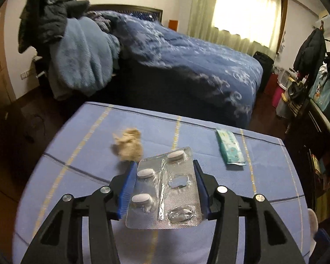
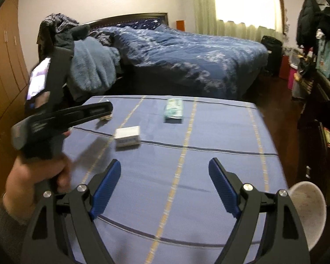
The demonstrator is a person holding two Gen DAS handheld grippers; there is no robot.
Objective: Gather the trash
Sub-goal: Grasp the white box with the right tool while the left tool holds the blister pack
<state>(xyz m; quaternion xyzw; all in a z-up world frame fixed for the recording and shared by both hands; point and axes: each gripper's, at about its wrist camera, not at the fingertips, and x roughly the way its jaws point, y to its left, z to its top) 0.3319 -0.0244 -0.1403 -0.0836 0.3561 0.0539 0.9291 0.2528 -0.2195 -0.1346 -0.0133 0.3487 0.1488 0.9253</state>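
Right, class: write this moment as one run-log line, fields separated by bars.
left gripper: shut on blister pack | right gripper: open, holding nothing | on table: crumpled tissue, wipes pack, small box

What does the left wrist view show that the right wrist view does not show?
Only the left wrist view shows the blister pack held between the jaws of the left gripper, and the crumpled tissue in full. Only the right wrist view shows the small white box, the white bin at the table's right edge, and the open, empty right gripper. Both show the wipes pack and the blue striped tablecloth.
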